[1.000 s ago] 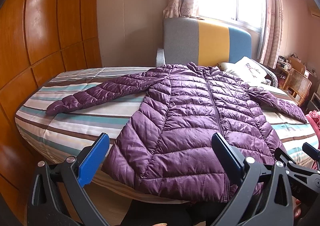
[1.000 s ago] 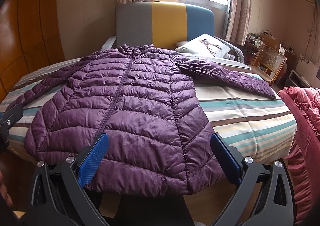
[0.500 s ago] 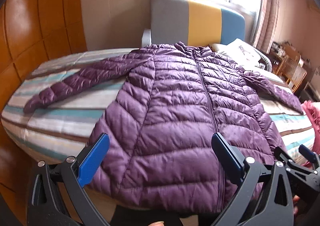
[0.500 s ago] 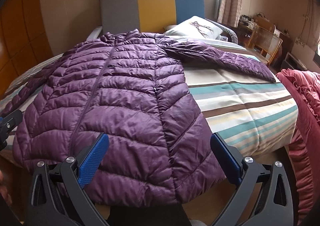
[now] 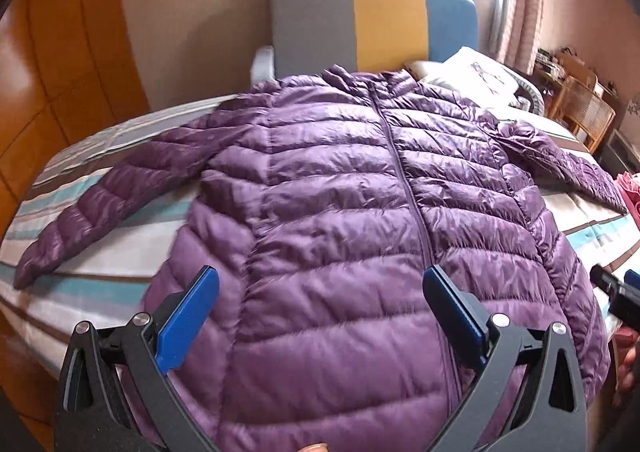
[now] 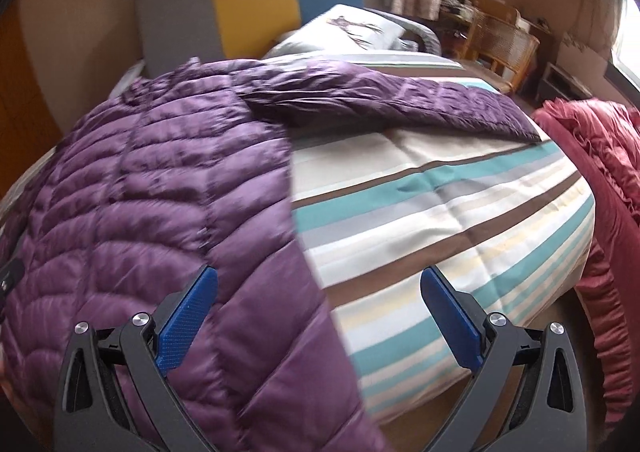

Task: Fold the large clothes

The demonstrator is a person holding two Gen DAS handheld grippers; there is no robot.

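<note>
Across the striped bed [image 6: 460, 187] a purple quilted jacket [image 5: 352, 219] lies flat, front up and zipped, covering most of the near half of the mattress. Its long axis runs from the hem at the near edge of the bed to the collar, which points toward the grey, yellow and blue headboard [image 5: 372, 19]. Both sleeves are spread outward: the left sleeve [image 5: 108, 207] angles toward the wooden wall panelling [image 5: 52, 63], and the right sleeve [image 6: 404, 99] reaches across the stripes toward the far right side. On that right side a broad stretch of bedcover lies bare between the jacket's side seam and the bed's edge, where a red ruffled cloth [image 6: 600, 179] hangs just beside the mattress. A pillow [image 6: 352, 27] rests near the headboard, beyond the collar. The left gripper [image 5: 320, 312] hovers over the lower front panel with its blue-padded fingers spread wide, holding nothing. The right gripper [image 6: 316, 316] sits above the jacket's right side edge, fingers equally wide apart and empty, one over fabric and one over bare bedcover.
</note>
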